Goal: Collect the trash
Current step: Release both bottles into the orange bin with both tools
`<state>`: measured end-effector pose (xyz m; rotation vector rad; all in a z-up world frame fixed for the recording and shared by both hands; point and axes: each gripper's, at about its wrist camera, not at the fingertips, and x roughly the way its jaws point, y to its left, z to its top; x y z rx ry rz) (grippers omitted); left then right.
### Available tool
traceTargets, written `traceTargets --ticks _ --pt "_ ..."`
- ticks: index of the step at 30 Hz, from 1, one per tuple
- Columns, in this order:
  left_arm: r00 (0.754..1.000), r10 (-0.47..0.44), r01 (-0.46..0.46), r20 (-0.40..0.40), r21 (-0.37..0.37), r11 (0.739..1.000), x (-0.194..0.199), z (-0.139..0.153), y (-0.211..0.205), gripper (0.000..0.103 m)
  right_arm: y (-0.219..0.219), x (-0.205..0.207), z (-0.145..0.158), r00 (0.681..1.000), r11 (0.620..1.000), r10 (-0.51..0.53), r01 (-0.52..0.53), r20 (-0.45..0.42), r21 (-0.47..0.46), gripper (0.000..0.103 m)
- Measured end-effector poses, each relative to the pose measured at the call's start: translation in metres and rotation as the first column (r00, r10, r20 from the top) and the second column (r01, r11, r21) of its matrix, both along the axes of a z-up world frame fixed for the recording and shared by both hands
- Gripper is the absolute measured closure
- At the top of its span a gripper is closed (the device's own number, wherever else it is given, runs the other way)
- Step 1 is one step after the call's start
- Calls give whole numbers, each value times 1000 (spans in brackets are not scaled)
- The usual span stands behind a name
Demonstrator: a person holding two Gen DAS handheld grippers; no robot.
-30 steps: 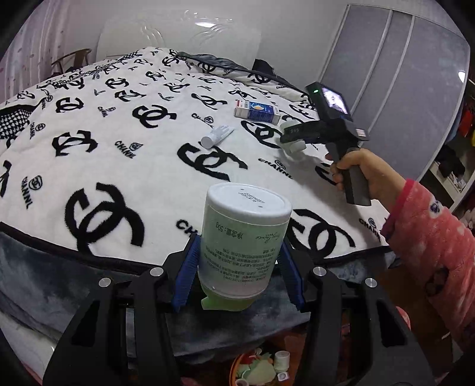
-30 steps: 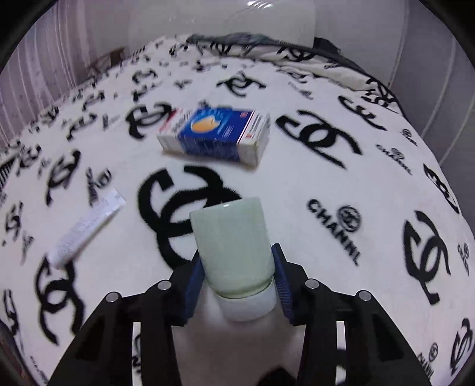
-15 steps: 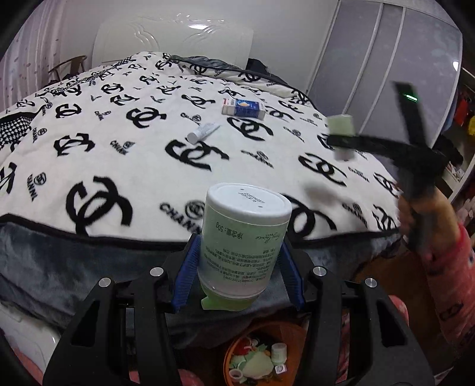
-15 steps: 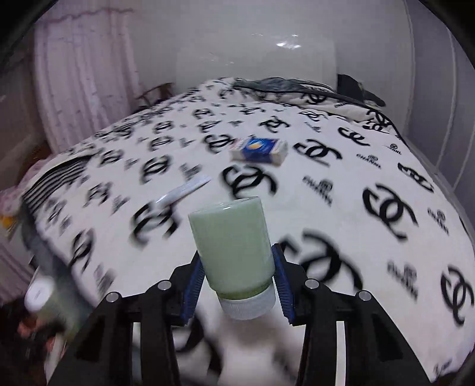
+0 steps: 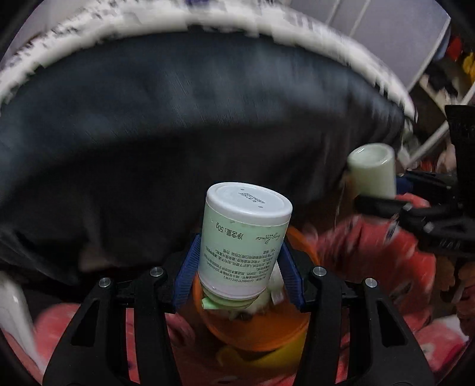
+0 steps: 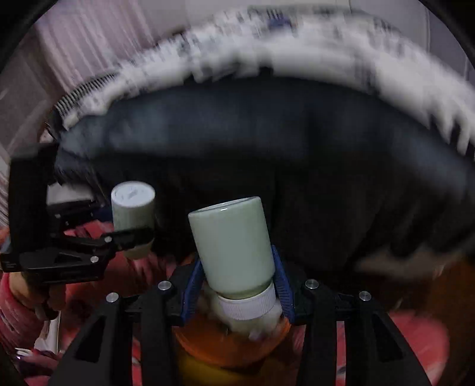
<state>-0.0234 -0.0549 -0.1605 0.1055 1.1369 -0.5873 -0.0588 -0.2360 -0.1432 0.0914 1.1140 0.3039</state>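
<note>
**Now: both grippers loaded, over the bin**

Left wrist view: left gripper (image 5: 239,276) is clamped on a labelled jar (image 5: 243,240), blue pads pressing both sides of its body, flat white end facing the camera, tilted a bit right. Directly below it sits the orange bin (image 5: 267,329), trash visible inside just under the jar. Right gripper (image 5: 386,205) enters from the right edge, closed on a pale green bottle (image 5: 372,169). Dark bed side (image 5: 178,124) fills the background, white blanket (image 5: 148,17) edge along the top, heavily blurred. Red patterned fabric around the bin; can't tell what it is.

Right wrist view: right gripper (image 6: 236,289) grips the bottle (image 6: 231,246) low on its body, ribbed white cap towards the camera, base pointing away. Bin (image 6: 231,347) is right beneath it. Left gripper (image 6: 133,234) with the jar (image 6: 133,210) sits to the left, near but apart from the bottle. A hand (image 6: 26,291) in a red sleeve holds its handle.
</note>
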Motion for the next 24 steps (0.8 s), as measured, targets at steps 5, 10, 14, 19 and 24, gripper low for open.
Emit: traceTargets --ticks 5,10,14,19,24 --pt "985 -20 30 -174 55 998 0 -71 -23 52 4 -2 -80 976 998 -60 59 -211 -12 59" --pt "959 30 22 -280 184 983 3 -119 -29 52 2 4 -117 936 992 -121 105 -332 -66 43" --pt "960 51 2 -275 188 982 4 -122 -25 41 -1 5 -115 938 991 -134 123 -320 -57 29" --pt "964 70 -20 -258 190 982 5 -118 -22 35 -4 3 -114 935 989 -149 138 -320 -55 29" --pt "969 81 -36 -235 192 981 4 -112 -24 34 -9 4 -112 935 986 -164 159 -315 -42 29"
